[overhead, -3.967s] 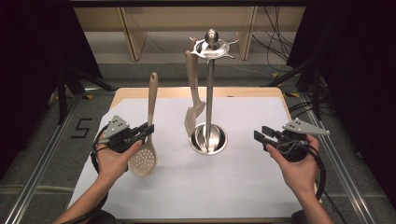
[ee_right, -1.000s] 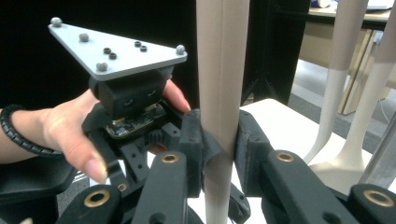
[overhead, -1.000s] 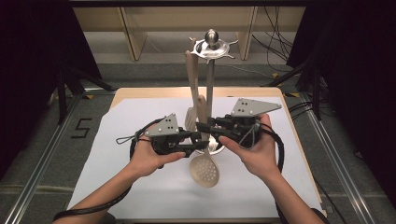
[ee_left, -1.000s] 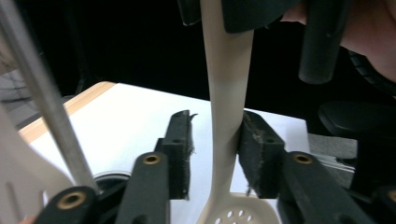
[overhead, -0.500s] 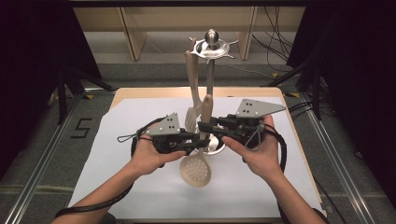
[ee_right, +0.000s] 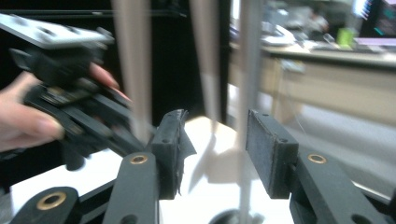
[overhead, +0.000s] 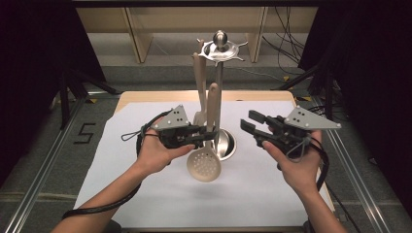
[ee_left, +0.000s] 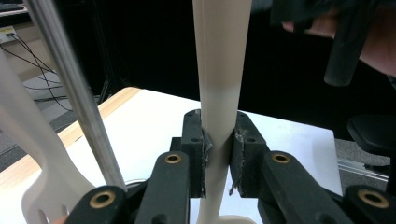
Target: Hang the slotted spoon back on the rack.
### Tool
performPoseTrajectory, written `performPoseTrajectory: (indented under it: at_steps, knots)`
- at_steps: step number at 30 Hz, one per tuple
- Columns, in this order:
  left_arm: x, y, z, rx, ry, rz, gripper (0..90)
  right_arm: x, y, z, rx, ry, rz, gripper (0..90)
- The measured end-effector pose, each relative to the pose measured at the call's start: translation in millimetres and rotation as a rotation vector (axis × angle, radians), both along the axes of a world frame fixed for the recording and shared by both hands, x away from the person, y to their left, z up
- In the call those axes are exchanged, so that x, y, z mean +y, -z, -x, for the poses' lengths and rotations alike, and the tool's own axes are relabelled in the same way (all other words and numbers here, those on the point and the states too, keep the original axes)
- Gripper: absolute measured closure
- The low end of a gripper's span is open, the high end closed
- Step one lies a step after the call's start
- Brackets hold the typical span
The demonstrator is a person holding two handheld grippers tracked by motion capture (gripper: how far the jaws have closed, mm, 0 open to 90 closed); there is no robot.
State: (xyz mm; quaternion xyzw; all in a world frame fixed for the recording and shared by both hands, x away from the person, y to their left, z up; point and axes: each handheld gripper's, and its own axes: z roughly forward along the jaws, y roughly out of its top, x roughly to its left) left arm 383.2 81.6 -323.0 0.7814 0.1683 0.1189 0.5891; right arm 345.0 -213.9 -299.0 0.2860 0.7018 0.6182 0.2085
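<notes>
Slotted spoon (overhead: 204, 164) held upright over the white table cover (overhead: 126, 194), round holey bowl down, handle pointing up beside the rack pole (overhead: 219, 102). Pinched on its thin neck by the left gripper (overhead: 203, 137), pads pressed tight on both sides in the left gripper view (ee_left: 219, 154). Not hung yet: handle tip well below the hooks on the rack top (overhead: 221, 48). Slotted turner (overhead: 198, 82) hanging there already, just behind the spoon handle.

Right gripper (overhead: 253, 127) off to the side, jaws spread wide, just been opening, nothing between them (ee_right: 212, 154). Away from the spoon now, so just one grip left on it.

Could go wrong from here: spoon slipping or swinging in that one small pinch, heavy bowl pulling it down. Could bump the pole or knock the hanging turner on the way up. Could miss the hook, since the handle hole is small. Better to lift slow and straight.
</notes>
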Motion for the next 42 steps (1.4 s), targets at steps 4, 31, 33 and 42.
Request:
performPoseTrajectory:
  at_steps: [4,31,33,42]
  knots:
    - [-3.1,-5.4,-2.9,-0.006,-0.009,0.005,77.5,-24.0,20.0,-5.4,0.064,0.111,0.006,59.0]
    - [-7.0,-14.7,-28.6,0.027,-0.056,0.016,77.4,-49.2,55.9,-11.0,0.178,0.232,0.036,59.6]
    - [-4.7,-16.2,-35.0,-0.028,-0.046,-0.011,77.4,-49.5,55.9,-10.9,0.180,0.229,0.033,59.6]
    - [-6.2,-14.9,-42.3,-0.026,-0.049,-0.022,77.4,-49.9,54.5,-10.4,0.195,0.235,0.024,59.8]
